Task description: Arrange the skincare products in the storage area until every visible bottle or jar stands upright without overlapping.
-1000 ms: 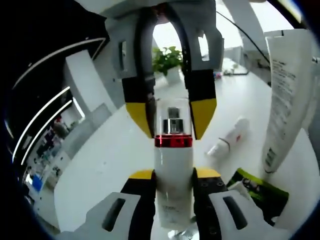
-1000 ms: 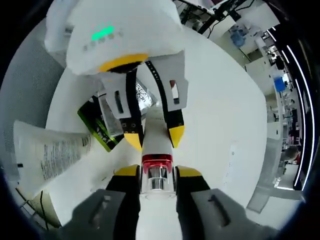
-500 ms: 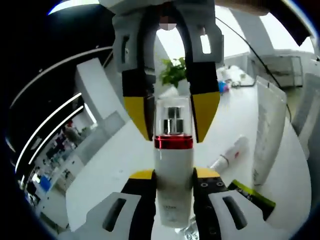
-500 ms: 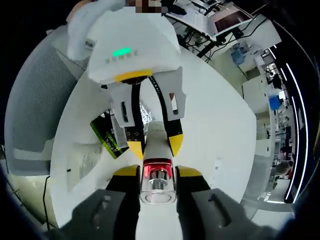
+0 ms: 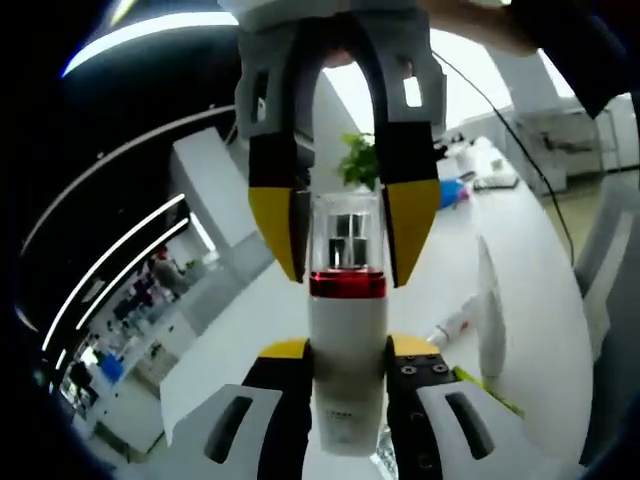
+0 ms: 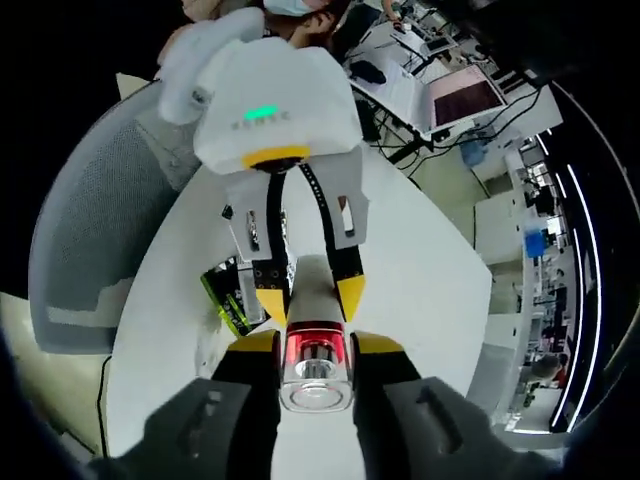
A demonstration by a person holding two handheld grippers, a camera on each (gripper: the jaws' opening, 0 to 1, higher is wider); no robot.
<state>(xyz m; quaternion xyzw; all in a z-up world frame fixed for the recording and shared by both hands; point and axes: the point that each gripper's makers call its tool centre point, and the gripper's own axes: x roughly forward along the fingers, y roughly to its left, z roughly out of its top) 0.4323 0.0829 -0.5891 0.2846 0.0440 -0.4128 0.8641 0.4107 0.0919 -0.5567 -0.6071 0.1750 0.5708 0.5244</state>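
Aloft above the white table (image 5: 270, 310), both left gripper (image 5: 346, 362) and right gripper (image 6: 314, 356) clamped one white pump bottle with red collar and clear cap (image 5: 346, 330), so one should release before lowering it upright, well clear of the small white tube (image 5: 455, 322) lying near the table's edge.

Left gripper (image 5: 347, 352), seen along its own yellow-tipped jaws, which rise from the lower edge and are closed on the white body of the bottle (image 5: 347, 370). Right gripper (image 6: 316, 352), jaws likewise closed on the clear-capped end of the bottle. The two grippers face each other tip to tip, held in mid-air.
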